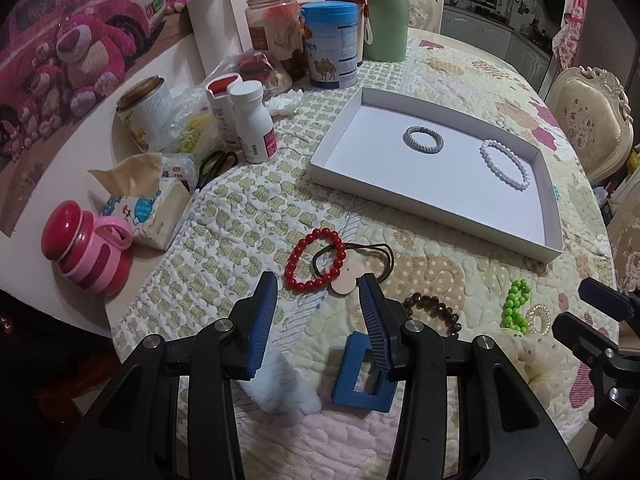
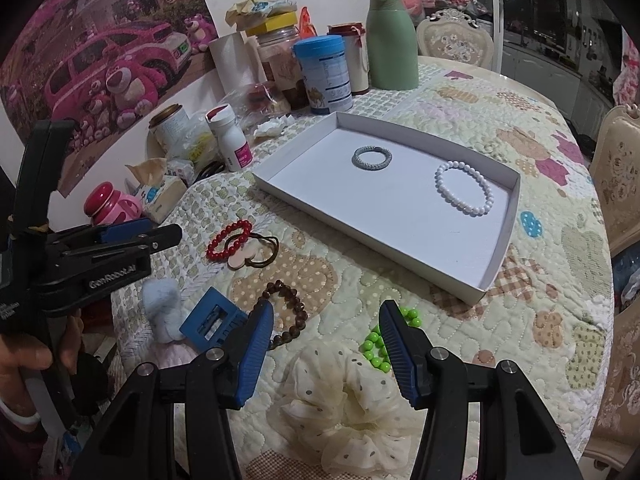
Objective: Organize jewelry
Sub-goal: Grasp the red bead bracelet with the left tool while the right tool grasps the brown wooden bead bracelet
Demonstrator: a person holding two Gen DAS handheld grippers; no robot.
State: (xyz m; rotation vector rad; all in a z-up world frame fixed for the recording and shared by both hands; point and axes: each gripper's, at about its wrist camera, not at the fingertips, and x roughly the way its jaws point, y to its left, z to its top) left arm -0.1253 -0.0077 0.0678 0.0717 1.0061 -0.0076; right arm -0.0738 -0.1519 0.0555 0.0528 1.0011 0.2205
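bottles (image 1: 252, 120), tissue pack (image 1: 152, 208) crowd quilt (image 1: 240, 216) beside tray (image 1: 440, 208).

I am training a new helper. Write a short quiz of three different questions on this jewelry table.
1. True or false: the white tray holds two bracelets.
2. Which lies in the tray? A red bead bracelet; B white bead bracelet; C green bead bracelet.
3. Fill in: the left gripper and the right gripper both hold ____.

Key: 1 true; 2 B; 3 nothing.
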